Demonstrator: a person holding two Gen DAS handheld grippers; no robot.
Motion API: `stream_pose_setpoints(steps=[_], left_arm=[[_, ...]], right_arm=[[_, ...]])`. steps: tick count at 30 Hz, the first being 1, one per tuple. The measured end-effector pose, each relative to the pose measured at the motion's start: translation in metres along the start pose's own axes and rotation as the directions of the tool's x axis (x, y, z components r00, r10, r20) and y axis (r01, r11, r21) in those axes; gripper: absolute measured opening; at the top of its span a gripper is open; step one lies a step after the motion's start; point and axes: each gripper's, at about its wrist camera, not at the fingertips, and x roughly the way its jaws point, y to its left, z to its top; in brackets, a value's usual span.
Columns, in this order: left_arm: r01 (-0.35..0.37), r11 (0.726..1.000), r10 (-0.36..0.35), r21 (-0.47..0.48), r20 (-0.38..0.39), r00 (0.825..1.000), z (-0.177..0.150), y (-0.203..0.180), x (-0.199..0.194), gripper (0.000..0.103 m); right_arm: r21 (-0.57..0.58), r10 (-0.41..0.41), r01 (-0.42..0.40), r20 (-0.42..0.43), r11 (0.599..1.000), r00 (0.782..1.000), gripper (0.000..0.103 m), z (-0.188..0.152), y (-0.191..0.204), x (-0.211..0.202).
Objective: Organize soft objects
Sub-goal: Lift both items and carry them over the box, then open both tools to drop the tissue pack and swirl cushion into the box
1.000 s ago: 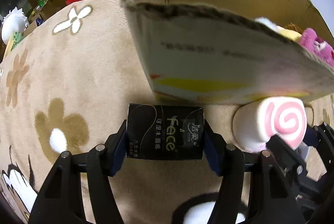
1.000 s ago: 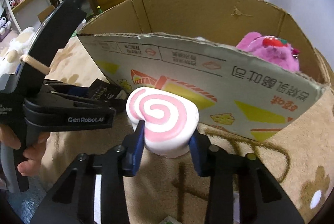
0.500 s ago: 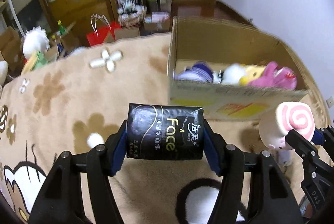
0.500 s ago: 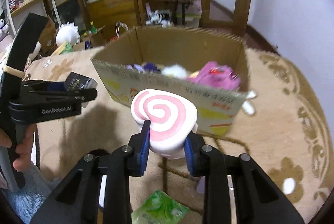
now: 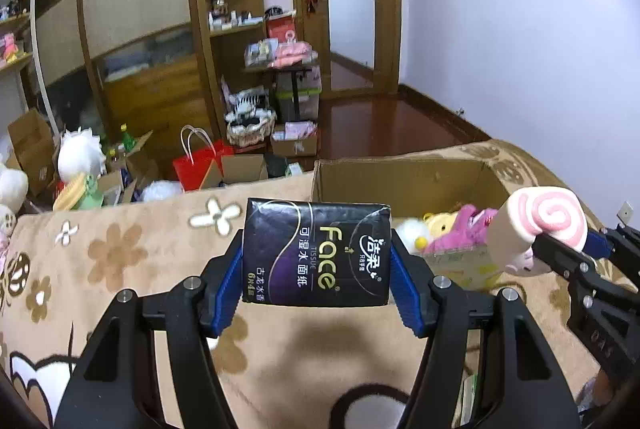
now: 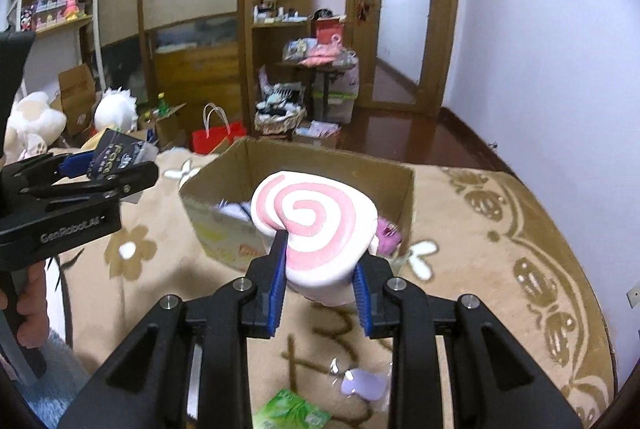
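left gripper (image 5: 316, 293) clamped on tissue pack (image 5: 317, 253) | right gripper (image 6: 320, 297) squeezing swirl plush (image 6: 314, 229) | both look squishy-light, hold mid-body

The left gripper (image 5: 316, 289) clamped a black tissue pack (image 5: 317, 252) at frame centre; at right, the right gripper (image 5: 560, 249) held a pink swirl plush (image 5: 540, 225) before the cardboard box (image 5: 404, 181).

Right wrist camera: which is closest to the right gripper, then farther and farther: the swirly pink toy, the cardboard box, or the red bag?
1. Swirly pink toy: clamped in the right gripper.
2. Cardboard box: on the rug just behind the toy.
3. Red bag: far back left, beyond the rug's edge.
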Motion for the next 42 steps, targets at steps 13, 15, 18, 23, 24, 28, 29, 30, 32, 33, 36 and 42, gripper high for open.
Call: stream_pose_setpoints(steps=[13,15,18,23,24,28,29,30,32,33,36,42], left_arm=[[0.010,0.999,-0.013,0.042,0.080,0.997,0.023,-0.010,0.017,0.064],[0.013,0.998,-0.017,0.054,0.088,0.996,0.024,-0.012,0.022,0.064],[0.022,0.997,-0.029,0.072,0.107,0.994,0.023,-0.016,0.028,0.064],[0.035,0.997,-0.042,0.071,0.097,0.994,0.024,-0.017,0.044,0.064],[0.030,0.996,-0.038,0.078,0.094,0.995,0.025,-0.018,0.048,0.064],[0.033,0.996,-0.039,0.086,0.069,0.997,0.022,-0.020,0.063,0.064],[0.035,0.996,-0.041,0.088,0.062,0.997,0.021,-0.021,0.066,0.064],[0.035,0.995,-0.040,0.093,0.054,0.998,0.020,-0.023,0.070,0.064],[0.033,0.994,-0.037,0.106,0.044,0.998,0.018,-0.026,0.075,0.064],[0.032,0.993,-0.037,0.113,0.041,0.998,0.017,-0.028,0.078,0.064],[0.020,0.991,-0.025,0.130,0.040,0.999,0.015,-0.032,0.084,0.064],[0.032,0.990,-0.034,0.139,0.010,0.999,0.011,-0.038,0.095,0.064]], right_arm=[[0.031,-0.048,0.046,0.054,0.998,0.997,0.032,0.026,-0.013,0.020],[0.035,-0.046,0.044,0.057,0.998,0.997,0.032,0.029,-0.014,0.025],[0.036,-0.047,0.045,0.061,0.998,0.997,0.032,0.031,-0.016,0.033],[0.051,-0.039,0.037,0.052,0.998,0.998,0.032,0.031,-0.020,0.045],[0.053,-0.039,0.037,0.051,0.998,0.998,0.033,0.031,-0.021,0.048],[0.068,-0.034,0.031,0.050,0.997,0.998,0.033,0.033,-0.026,0.059],[0.069,-0.033,0.029,0.049,0.997,0.998,0.034,0.032,-0.027,0.061],[0.071,-0.030,0.027,0.047,0.997,0.998,0.034,0.032,-0.029,0.065],[0.079,-0.029,0.026,0.040,0.997,0.999,0.034,0.032,-0.031,0.070],[0.085,-0.026,0.023,0.034,0.996,0.999,0.035,0.031,-0.032,0.073],[0.096,-0.014,0.011,0.026,0.995,1.000,0.035,0.028,-0.035,0.080],[0.091,-0.004,0.003,0.006,0.996,1.000,0.037,0.025,-0.034,0.091]])
